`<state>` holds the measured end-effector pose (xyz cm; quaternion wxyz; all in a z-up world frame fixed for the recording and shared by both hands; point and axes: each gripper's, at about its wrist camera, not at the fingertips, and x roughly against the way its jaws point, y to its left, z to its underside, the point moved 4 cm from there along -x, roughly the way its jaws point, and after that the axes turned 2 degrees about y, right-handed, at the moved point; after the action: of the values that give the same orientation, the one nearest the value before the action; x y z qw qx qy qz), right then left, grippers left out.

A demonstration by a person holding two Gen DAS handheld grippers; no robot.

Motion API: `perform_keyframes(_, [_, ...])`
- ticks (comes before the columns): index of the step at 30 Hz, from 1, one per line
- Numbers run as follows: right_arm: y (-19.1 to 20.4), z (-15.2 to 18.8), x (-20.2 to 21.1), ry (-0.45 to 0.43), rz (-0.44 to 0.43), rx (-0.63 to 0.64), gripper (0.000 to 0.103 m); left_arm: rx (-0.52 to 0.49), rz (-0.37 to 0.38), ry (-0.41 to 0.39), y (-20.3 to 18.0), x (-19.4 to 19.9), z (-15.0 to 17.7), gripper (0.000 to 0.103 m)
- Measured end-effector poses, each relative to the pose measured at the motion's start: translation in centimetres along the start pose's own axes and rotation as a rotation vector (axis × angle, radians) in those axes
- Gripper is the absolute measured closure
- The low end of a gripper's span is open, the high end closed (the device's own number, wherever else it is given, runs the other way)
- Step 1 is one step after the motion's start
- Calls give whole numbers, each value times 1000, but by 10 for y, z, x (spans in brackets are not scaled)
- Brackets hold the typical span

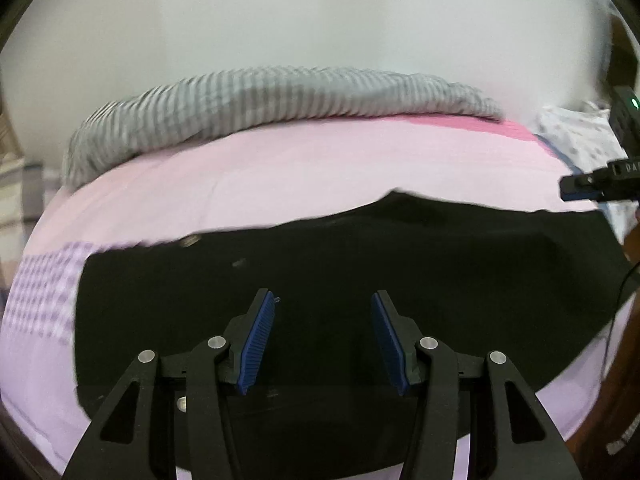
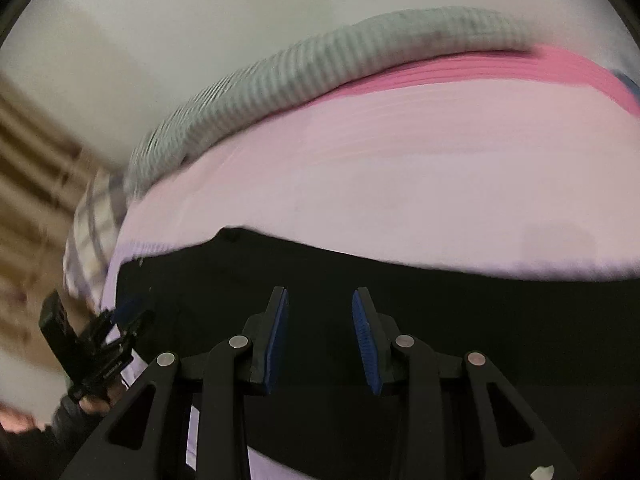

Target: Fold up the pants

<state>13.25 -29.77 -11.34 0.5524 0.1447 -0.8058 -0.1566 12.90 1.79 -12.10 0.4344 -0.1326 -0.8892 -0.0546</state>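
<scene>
Black pants (image 1: 340, 272) lie flat on a pink bed sheet (image 1: 280, 176), spread across the near part of the bed. My left gripper (image 1: 322, 300) is open above the pants, its blue pads (image 1: 256, 344) apart with nothing between them. My right gripper (image 2: 319, 298) is also open and empty over the black pants (image 2: 440, 320). The right gripper shows at the right edge of the left wrist view (image 1: 592, 186). The left gripper shows at the lower left of the right wrist view (image 2: 120, 320).
A grey striped blanket (image 1: 280, 100) lies bunched along the far edge of the bed, against a white wall (image 1: 320, 12). A white patterned pillow (image 1: 576, 136) sits at the far right. A checked patch of sheet (image 1: 40, 292) is at the left.
</scene>
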Motion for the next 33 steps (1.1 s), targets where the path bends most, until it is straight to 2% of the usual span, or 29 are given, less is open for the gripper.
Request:
perform_keyframes(4, [52, -23, -62, 136, -49, 134, 69, 49, -21, 29, 27, -6, 14, 51])
perform_keyframes(7, [82, -30, -97, 198, -55, 207, 67, 64, -32, 44, 44, -8, 23, 51])
perform_keyframes(14, [116, -53, -152, 321, -99, 271, 65, 46, 3, 57, 45, -3, 36, 51])
perform_keyframes(15, [119, -53, -155, 336, -106, 280, 69, 45, 5, 58, 44, -3, 38, 51])
perform_keyframes(16, [123, -51, -158, 345, -106, 296, 86, 41, 6, 59, 44, -4, 40, 51])
perform_keyframes(17, [125, -52, -159, 348, -105, 303, 91, 36, 5, 60, 44, -4, 40, 51])
perform_keyframes(19, [125, -57, -155, 323, -101, 300, 95, 28, 3, 59, 43, -3, 43, 51])
perform_keyframes(23, [125, -77, -140, 218, -82, 269, 101, 31, 9, 56, 42, 0, 49, 51])
perform_keyframes(28, [117, -80, -161, 227, -41, 238, 99, 10, 9, 62, 39, 4, 54, 51])
perform_keyframes(29, [115, -81, -160, 213, -38, 223, 94, 7, 11, 64, 39, 5, 55, 51])
perform_keyframes(31, [108, -87, -147, 168, -48, 169, 94, -3, 8, 63, 38, 5, 57, 51])
perform_keyframes(33, [103, -92, -127, 122, -50, 160, 90, -9, 1, 63, 37, 6, 58, 50])
